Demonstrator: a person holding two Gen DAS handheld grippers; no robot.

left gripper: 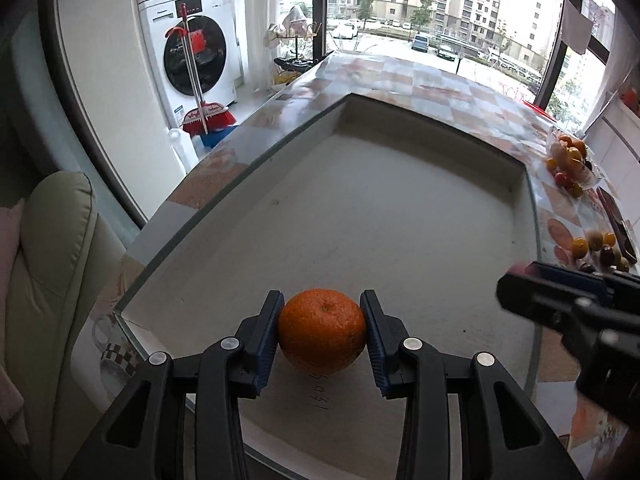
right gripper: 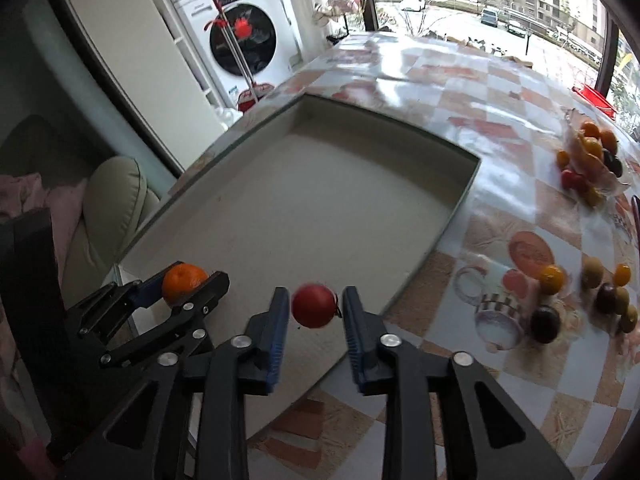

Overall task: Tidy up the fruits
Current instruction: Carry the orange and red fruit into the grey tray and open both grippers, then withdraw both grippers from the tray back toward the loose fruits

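The left claw (left gripper: pixel 322 330) is gripping a round orange mandarin with pebbly skin (left gripper: pixel 322 330), both blue pads pressing its sides, stem dimple facing up and toward the camera; it is near spherical, so no clear long axis. It is hanging over the near end of a shallow grey-white rectangular cardboard tray (left gripper: pixel 400 184), whose long axis is running away from the camera toward the window; whether the mandarin is touching the tray floor is not clear. The right claw (right gripper: pixel 316 306) is standing narrowly apart with a small round red tomato-like fruit (right gripper: pixel 314 305) between its blue pads; a gap is showing on the left side and the fruit is blurred, so the pads are not pressing it, and a dark stem stub is pointing right toward the right pad. This fruit is sitting over the tray's near right part, close to the rim. In the right wrist view the left claw (right gripper: pixel 186 286) is showing at lower left, holding the mandarin (right gripper: pixel 184 282). The tray is lying on a glossy checked orange-and-white worktop (right gripper: pixel 460 80). Loose small yellow, orange, red and dark cherry-type fruits (right gripper: pixel 592 292) are lying on the worktop right of the tray, well apart from both claws, and more are sitting in a crinkled clear plastic bag (right gripper: pixel 592 152) farther back.
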